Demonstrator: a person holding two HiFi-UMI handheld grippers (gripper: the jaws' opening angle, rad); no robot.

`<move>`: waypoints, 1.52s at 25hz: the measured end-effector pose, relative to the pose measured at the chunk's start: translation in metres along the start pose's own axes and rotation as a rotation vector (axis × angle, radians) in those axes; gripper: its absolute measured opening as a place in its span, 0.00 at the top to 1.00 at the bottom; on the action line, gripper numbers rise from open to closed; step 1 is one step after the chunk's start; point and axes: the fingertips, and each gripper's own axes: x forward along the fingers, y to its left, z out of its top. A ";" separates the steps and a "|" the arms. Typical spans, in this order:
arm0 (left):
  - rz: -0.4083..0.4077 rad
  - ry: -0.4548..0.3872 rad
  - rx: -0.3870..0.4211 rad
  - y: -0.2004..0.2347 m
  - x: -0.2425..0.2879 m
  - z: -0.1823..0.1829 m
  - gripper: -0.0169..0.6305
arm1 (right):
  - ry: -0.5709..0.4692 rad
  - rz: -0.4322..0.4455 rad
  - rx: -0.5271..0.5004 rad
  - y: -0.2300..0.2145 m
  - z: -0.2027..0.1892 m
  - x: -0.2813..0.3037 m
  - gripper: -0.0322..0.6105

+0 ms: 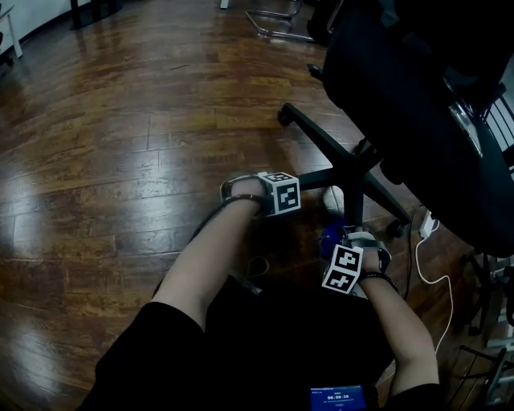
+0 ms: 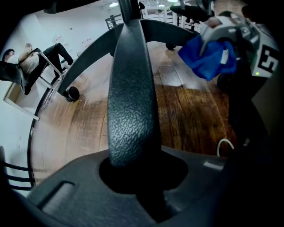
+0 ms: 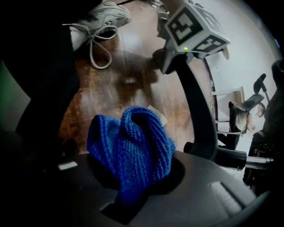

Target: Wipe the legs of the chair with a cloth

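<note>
The black office chair stands at the right, its star base spreading over the wood floor. My left gripper points down and is shut on one textured black chair leg, which runs straight out from between the jaws. My right gripper sits lower right of it, close to the base hub, and is shut on a bunched blue cloth. The cloth hangs beside the neighbouring leg; whether it touches the leg I cannot tell. In the head view the cloth shows just left of the right gripper.
A caster ends the far leg. A white cable and a plug block lie on the floor at the right. My shoe is near the base. Another chair's metal frame stands at the back.
</note>
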 end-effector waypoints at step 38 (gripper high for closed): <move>0.002 0.007 -0.001 -0.002 0.001 0.002 0.89 | -0.023 0.099 0.005 0.061 -0.006 -0.017 0.83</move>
